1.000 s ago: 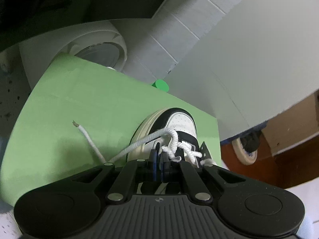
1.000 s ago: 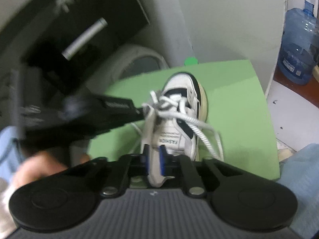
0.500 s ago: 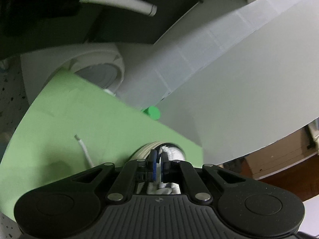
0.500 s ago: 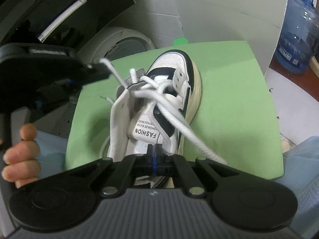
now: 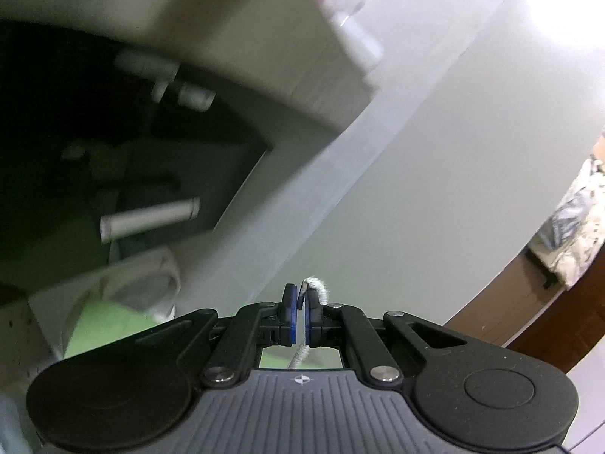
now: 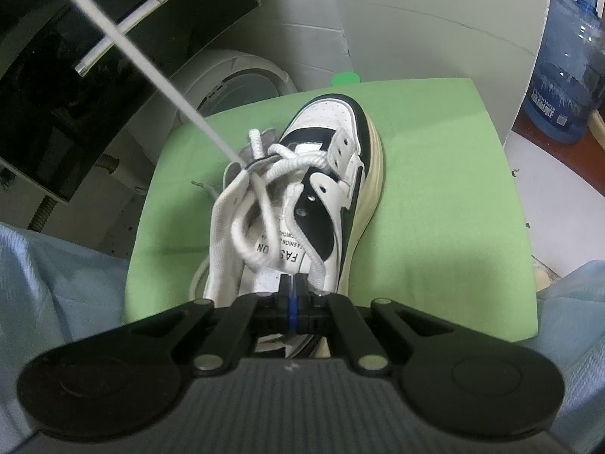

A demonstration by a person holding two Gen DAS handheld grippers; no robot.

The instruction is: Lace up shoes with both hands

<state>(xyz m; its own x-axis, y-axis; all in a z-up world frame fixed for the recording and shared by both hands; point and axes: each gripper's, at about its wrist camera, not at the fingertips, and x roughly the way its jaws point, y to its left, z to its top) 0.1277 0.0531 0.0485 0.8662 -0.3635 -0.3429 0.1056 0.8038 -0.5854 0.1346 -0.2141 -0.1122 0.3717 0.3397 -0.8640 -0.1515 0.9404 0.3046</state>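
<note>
The green mat (image 6: pixel 435 174) fills the middle of the scene, and everything else reads best from the black-and-white shoe (image 6: pixel 332 174) lying on it, toe pointing away from the person toward the round white appliance (image 6: pixel 234 75) beyond the mat's far edge. A blue water bottle (image 6: pixel 563 64) stands well off past the mat's right-hand side, clear of the work. Pale blue cloth (image 6: pixel 56 287) shows on both near sides of the shoe, likely the person's lap or sleeves.

The shoe sits with its tongue, printed with lettering, turned up toward the person, so the eyelets are open to reach. Its white lace (image 6: pixel 298 162) is bunched loosely over the throat, only partly threaded, I would judge.

One strand of the lace runs taut from the eyelets near the tongue's upper left, up and away out of the right wrist view. The left gripper (image 5: pixel 300 312) has that end: its jaws are clenched on the lace, the frayed tip poking out just above the pads, held high, apparently to pull slack through the eyelet.

The right gripper (image 6: pixel 291 300) is at the heel end of the shoe, jaws pressed fully together. Whether they pinch the tongue's edge or nothing I cannot tell; it looks placed to steady the shoe against the pull.
</note>
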